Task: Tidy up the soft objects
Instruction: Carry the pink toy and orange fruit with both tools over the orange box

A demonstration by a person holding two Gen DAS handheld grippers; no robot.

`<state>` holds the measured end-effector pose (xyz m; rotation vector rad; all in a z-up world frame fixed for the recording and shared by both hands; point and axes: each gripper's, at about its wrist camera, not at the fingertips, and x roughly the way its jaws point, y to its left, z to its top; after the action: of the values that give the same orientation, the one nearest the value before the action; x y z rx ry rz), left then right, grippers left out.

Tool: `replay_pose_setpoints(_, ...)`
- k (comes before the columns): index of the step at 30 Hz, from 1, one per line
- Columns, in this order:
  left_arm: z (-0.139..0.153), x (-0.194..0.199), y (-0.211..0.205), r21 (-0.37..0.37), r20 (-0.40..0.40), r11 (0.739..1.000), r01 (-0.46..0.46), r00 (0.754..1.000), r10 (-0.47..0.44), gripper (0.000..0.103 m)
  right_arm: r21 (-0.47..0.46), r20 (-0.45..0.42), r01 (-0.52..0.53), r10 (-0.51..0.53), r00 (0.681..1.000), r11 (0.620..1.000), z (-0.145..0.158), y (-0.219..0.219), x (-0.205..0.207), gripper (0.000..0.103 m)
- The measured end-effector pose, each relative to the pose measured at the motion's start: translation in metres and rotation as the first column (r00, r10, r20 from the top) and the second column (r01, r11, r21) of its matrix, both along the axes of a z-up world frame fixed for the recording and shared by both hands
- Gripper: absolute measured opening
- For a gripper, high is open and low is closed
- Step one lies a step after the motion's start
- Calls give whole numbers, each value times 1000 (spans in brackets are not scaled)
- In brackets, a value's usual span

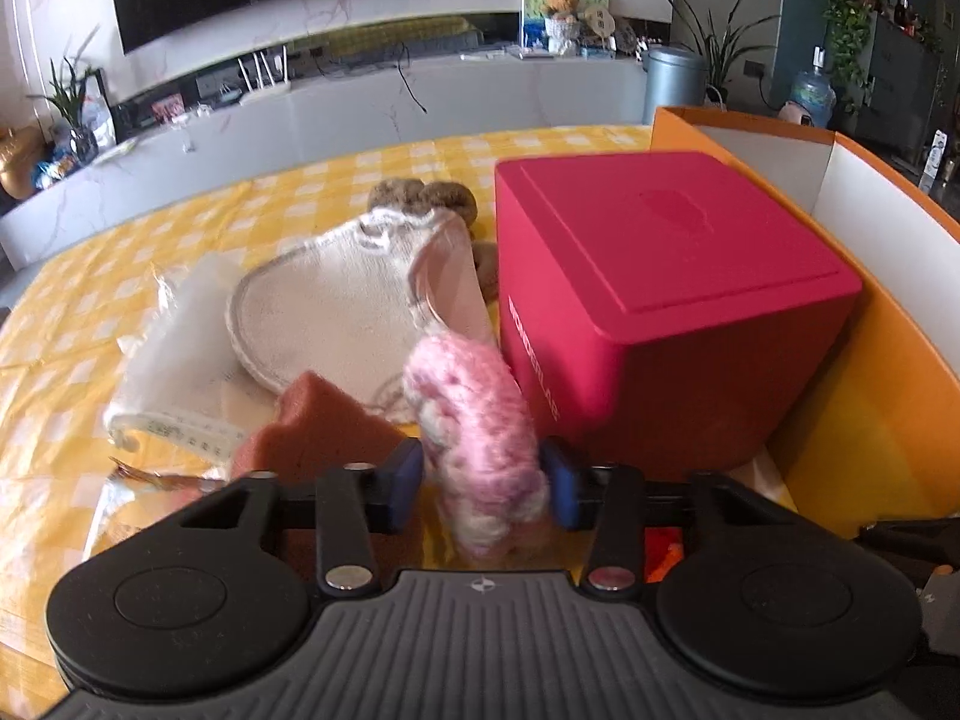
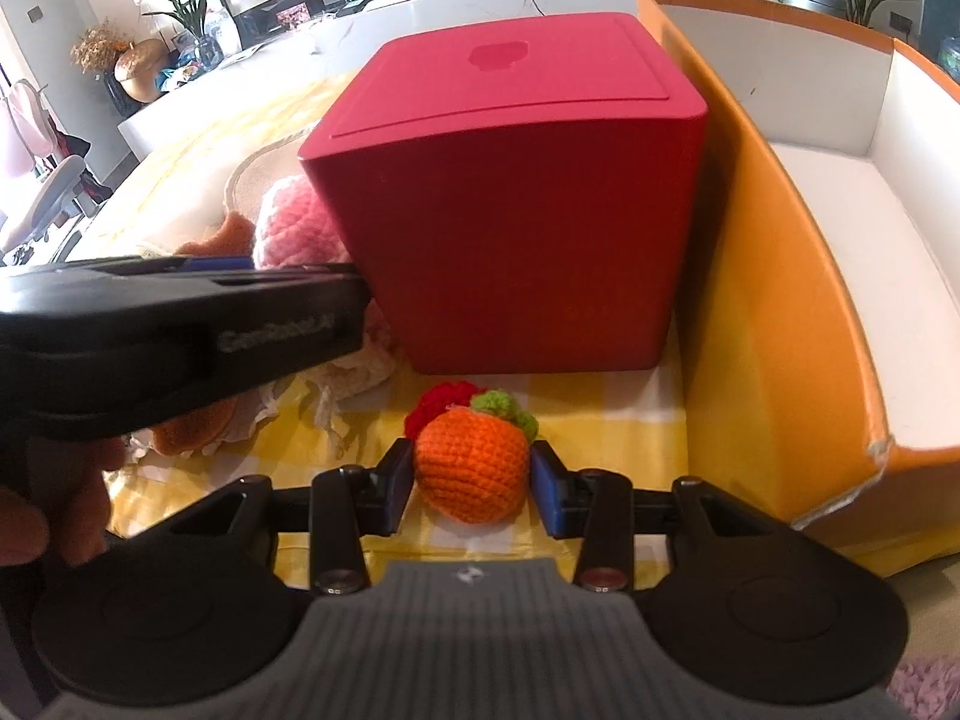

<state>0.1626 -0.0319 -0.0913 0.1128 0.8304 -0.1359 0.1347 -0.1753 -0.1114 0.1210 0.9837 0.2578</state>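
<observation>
My left gripper [image 1: 483, 483] is shut on a pink and white crocheted toy [image 1: 474, 426], held just left of the red box [image 1: 660, 300]. My right gripper [image 2: 472, 483] is shut on an orange crocheted fruit [image 2: 471, 465] with a green leaf, in front of the red box [image 2: 516, 192]. A red crocheted piece [image 2: 441, 405] lies behind the fruit. The pink toy [image 2: 294, 219] and the left gripper's black body [image 2: 180, 324] show at the left of the right wrist view. An orange sponge [image 1: 318, 426] lies by the left fingers.
An orange box with a white inside [image 2: 840, 276] stands open to the right of the red box. A white bib [image 1: 336, 306], brown plush [image 1: 426, 195], white cloth [image 1: 174, 348] and a fork [image 1: 156, 474] lie on the yellow checked tablecloth [image 1: 72, 312].
</observation>
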Motion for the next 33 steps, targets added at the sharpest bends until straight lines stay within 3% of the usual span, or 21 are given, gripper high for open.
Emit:
replay_pose_setpoints(5,7,-10,3,3,28,1000,11,1000,-11,27,3,9,0,0,1000,1000,0,-2,-1,41)
replay_pose_setpoints(20,63,-74,19,-42,78,999,15,997,-12,27,48,151,-55,47,987,997,24,-5,-34,41)
replay_pose_setpoints(29,94,-109,10,-58,144,997,42,989,-33,27,40,324,-110,92,942,993,64,-14,-84,41)
replay_pose_setpoints(33,107,-118,2,-73,173,994,79,983,-66,27,36,367,-82,63,928,996,82,-25,-104,41)
